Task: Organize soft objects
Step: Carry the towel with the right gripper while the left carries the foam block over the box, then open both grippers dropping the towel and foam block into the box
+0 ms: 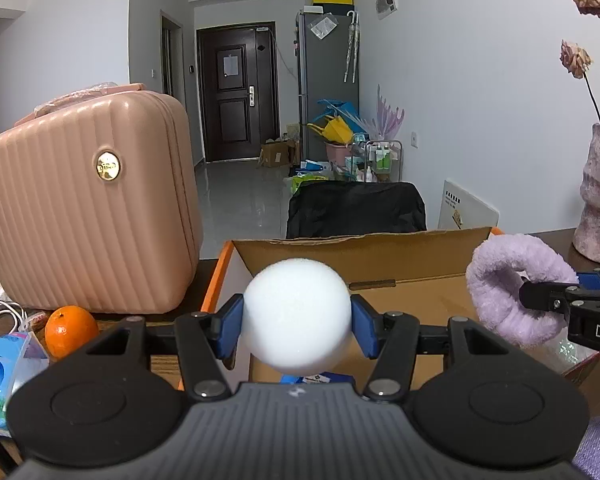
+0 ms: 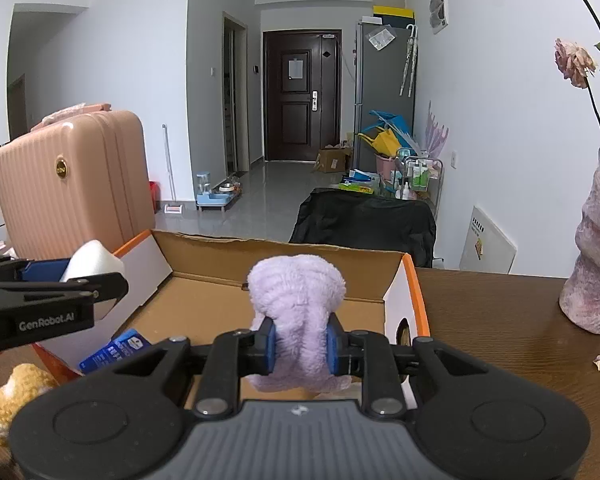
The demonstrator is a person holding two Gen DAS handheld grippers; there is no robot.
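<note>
Over the open cardboard box [image 2: 204, 304] both of your loads hung side by side, and that was the relation the next move turned on: each soft thing sat above the box's mouth, with the bare floor of the box below and ahead of the fingers.

Your left gripper [image 1: 297, 322] was clenched on the white foam ball [image 1: 297, 316], the blue pads pressing its two flanks at its widest part. The ball had no long axis to mind; it stood above the near part of the box, close to the orange-edged left wall [image 1: 216, 280]. Seen from the right wrist, that ball [image 2: 94, 264] hung just at the left rim, so you would have judged it barely inside.

Your right gripper [image 2: 300, 346] was squeezed nearly closed on the lilac plush roll [image 2: 296, 312], pinched at its lower waist so the bulk bulged up above the pads. Its long axis ran upright, roughly along the line of the fingers. It was nearer the box's middle than the ball, well clear of the right wall [image 2: 404, 304].

A blue packet [image 2: 112, 350] already lay on the box floor by the left wall, under where the ball hung. Whether the ball would land on it or beside it could not be told. By my judgement the plush had the clearer drop.
</note>
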